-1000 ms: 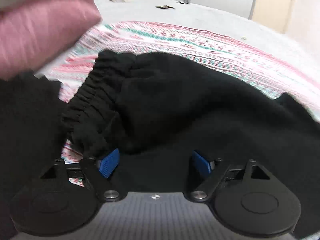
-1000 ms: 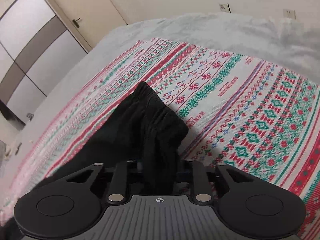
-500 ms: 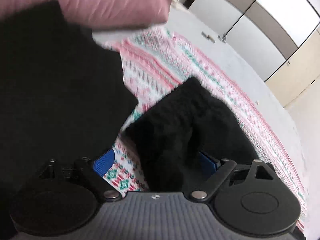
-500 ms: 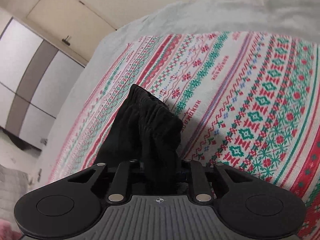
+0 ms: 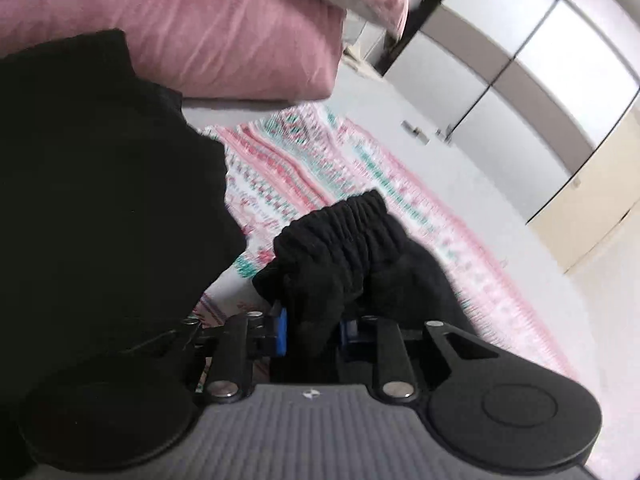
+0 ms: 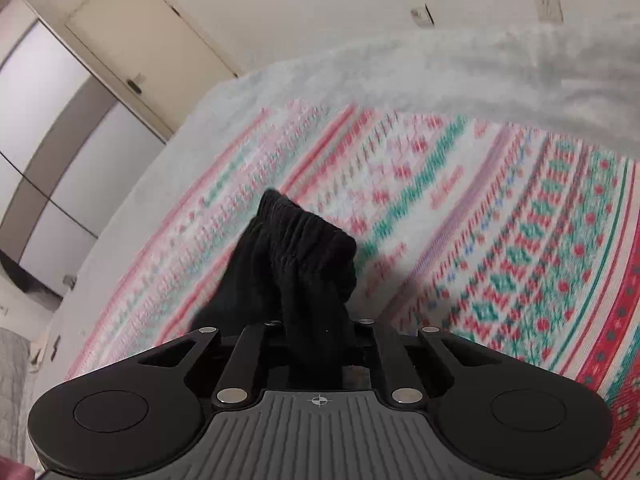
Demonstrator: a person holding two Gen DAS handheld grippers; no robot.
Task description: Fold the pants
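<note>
The black pants [image 5: 340, 252] have a gathered elastic waistband. My left gripper [image 5: 312, 332] is shut on a bunch of that waistband, with blue pads [image 5: 282, 330] pressing the cloth, held above the patterned blanket [image 5: 304, 168]. My right gripper [image 6: 316, 340] is shut on another part of the waistband [image 6: 304, 248], which sticks up between the jaws above the blanket [image 6: 520, 248]. A large black mass of cloth [image 5: 100, 200] fills the left of the left wrist view; I cannot tell if it is part of the pants.
A pink pillow [image 5: 200, 32] lies at the head of the bed. The red, green and white blanket lies on a grey sheet [image 6: 440, 76]. A wardrobe [image 5: 512, 64] and a door [image 6: 152, 44] stand beyond the bed.
My left gripper was open around the pants and has shut on the waistband and lifted it. My right gripper has kept its hold and risen with the cloth.
</note>
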